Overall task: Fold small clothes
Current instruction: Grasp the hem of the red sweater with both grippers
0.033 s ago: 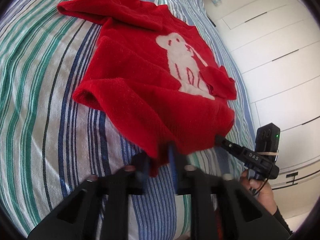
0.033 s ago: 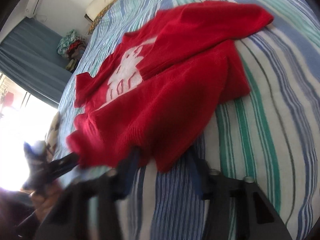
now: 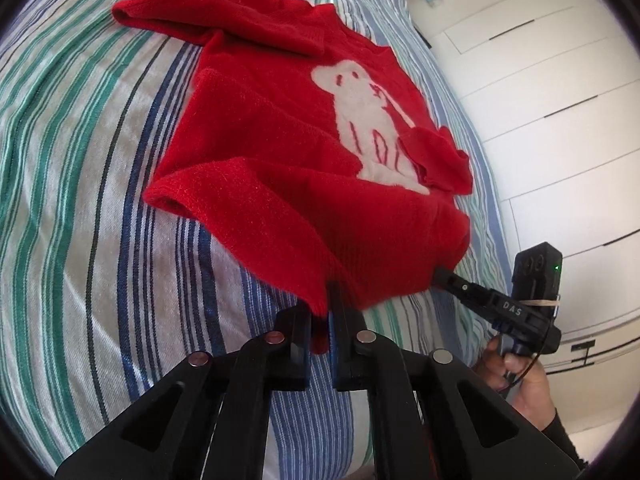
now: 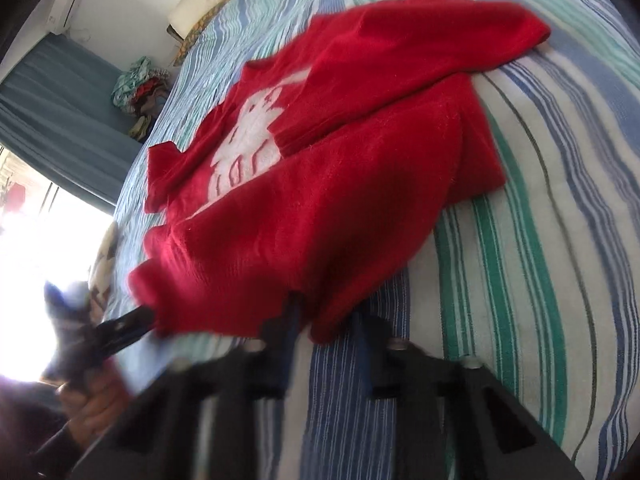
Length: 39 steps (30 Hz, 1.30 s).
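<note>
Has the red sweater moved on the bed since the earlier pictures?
No. The red sweater lies on the same stripes of the bedspread as before.

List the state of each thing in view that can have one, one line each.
red sweater: face up on the bed, both sleeves folded over the front, hem lifted at two corners
left gripper: shut on the hem
right gripper: shut on the hem's other corner; own view is blurred
striped bedsheet: spread flat
</note>
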Available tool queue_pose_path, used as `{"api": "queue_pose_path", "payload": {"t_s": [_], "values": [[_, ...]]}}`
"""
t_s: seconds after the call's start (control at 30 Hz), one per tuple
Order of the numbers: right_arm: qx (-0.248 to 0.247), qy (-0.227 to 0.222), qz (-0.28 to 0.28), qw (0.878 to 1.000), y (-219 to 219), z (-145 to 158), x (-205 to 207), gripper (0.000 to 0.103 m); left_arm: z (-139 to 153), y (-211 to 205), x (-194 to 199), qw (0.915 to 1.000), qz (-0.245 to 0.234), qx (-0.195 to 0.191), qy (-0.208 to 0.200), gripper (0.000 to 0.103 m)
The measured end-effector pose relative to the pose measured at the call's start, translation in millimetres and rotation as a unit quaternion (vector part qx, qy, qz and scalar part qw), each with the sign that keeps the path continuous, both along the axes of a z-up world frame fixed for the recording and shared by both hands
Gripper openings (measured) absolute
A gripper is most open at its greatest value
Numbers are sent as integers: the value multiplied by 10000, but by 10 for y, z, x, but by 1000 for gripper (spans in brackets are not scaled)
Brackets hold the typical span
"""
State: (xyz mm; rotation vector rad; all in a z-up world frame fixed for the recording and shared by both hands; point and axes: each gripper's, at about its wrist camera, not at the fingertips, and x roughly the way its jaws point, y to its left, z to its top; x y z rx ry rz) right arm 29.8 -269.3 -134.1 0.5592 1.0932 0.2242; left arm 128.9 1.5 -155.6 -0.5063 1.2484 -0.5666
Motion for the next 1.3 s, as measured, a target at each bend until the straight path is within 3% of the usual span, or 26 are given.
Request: {"api": "queue_pose_path", "payload": {"t_s": [0.07, 0.17, 0.27, 0.37, 0.43, 0.5, 0.6, 0.67, 0.8, 0.93, 1.0, 1.07, 1.1, 1.17, 1.2, 1.23, 1.3], "values": [[197, 43, -27, 9998, -45, 109, -65, 6, 143, 109, -55, 9997, -118, -130, -155, 4], [114, -12, 258, 9996, -102, 452, -291, 6, 391, 288, -214, 9976, -545, -231, -354, 4], [208, 162, 459, 9986, -223, 709, -539, 6, 460, 344, -343, 9935, -1101, 52, -278, 4], [48, 670, 614, 9959, -283, 690, -664, 6, 331, 275, -458, 9882, -1478, 404, 25, 4], [-254, 1102, 642, 9915, -275, 539, -704, 6, 194, 184, -535, 9849, -1594, 644, 203, 10], [-414, 1485, 614, 9861, -228, 371, -731, 6, 80, 144, -589, 9835, -1566, 864, 262, 12], [-408, 1620, 478, 9848, -215, 236, -757, 6, 12, 256, -616, 9902, -1234, 506, 407, 28], [-370, 1559, 372, 9864, -190, 214, -748, 6, 4, 305, -618, 9928, -1066, 333, 429, 28], [-401, 1441, 364, 9881, -129, 164, -701, 6, 8, 194, -638, 9917, -1178, 317, 400, 26], [-363, 1435, 309, 9885, -132, 142, -699, 8, 60, 84, -715, 9890, -1337, 571, 284, 26], [-388, 1427, 313, 9885, -148, 144, -701, 15, 53, 79, -721, 9895, -1279, 611, 297, 26], [-359, 1414, 297, 9888, -158, 144, -690, 24, 53, 85, -728, 9899, -1225, 644, 319, 21], [-326, 1403, 289, 9891, -153, 138, -672, 28, 41, 58, -710, 9894, -1227, 712, 317, 11], [-295, 1353, 305, 9899, -142, 116, -639, 28, 54, 51, -735, 9878, -1215, 927, 312, 5], [-347, 1351, 370, 9895, -109, 98, -608, 21, 53, 40, -734, 9871, -1151, 1060, 335, 4], [-506, 1405, 411, 9879, -89, 85, -594, 4, 56, 48, -740, 9866, -1089, 1155, 384, 3], [-907, 1532, 441, 9830, -28, 102, -579, 4, 91, 100, -779, 9855, -970, 1309, 470, 3]]}}
